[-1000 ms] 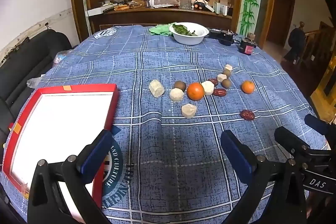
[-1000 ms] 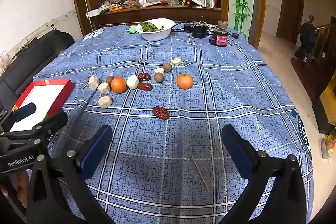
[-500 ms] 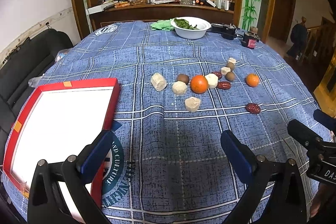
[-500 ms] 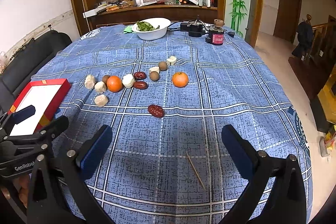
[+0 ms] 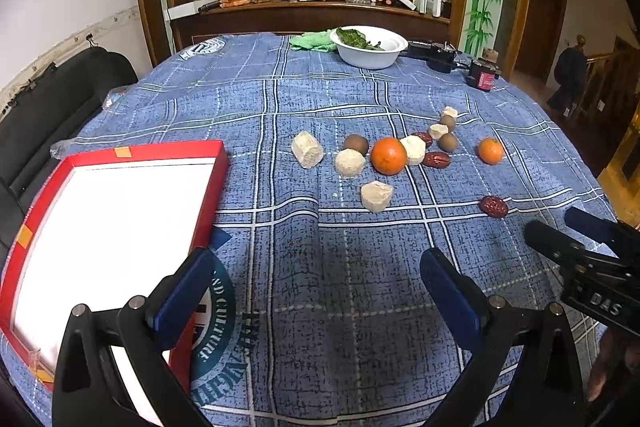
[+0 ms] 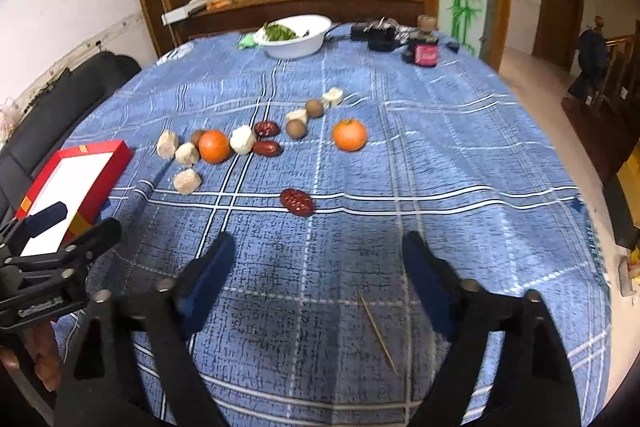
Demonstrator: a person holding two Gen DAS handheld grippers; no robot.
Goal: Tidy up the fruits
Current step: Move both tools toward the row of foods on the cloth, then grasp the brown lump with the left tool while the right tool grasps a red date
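Fruits lie scattered mid-table on the blue checked cloth: a large orange [image 5: 388, 155] [image 6: 214, 146], a smaller orange [image 5: 490, 150] [image 6: 349, 134], a lone red date [image 5: 493, 206] [image 6: 296, 202], two more dates [image 6: 267, 138], brown round fruits [image 5: 355, 143] and several pale chunks [image 5: 376, 195]. A red tray with a white inside [image 5: 108, 223] [image 6: 76, 183] lies at the left. My left gripper [image 5: 316, 291] is open and empty, near the tray's right edge. My right gripper [image 6: 316, 267] is open and empty, just short of the lone date.
A white bowl of greens [image 5: 370, 47] [image 6: 296, 35], a green cloth [image 5: 312, 41], black devices [image 6: 380, 35] and a small red-labelled jar [image 6: 425, 51] stand at the far edge. A thin wooden stick [image 6: 378, 333] lies near the right gripper. A black sofa [image 5: 52, 99] stands left.
Both grippers have moved forward toward the fruits. The right gripper's jaws stand a little narrower than before. Nothing on the table has moved.
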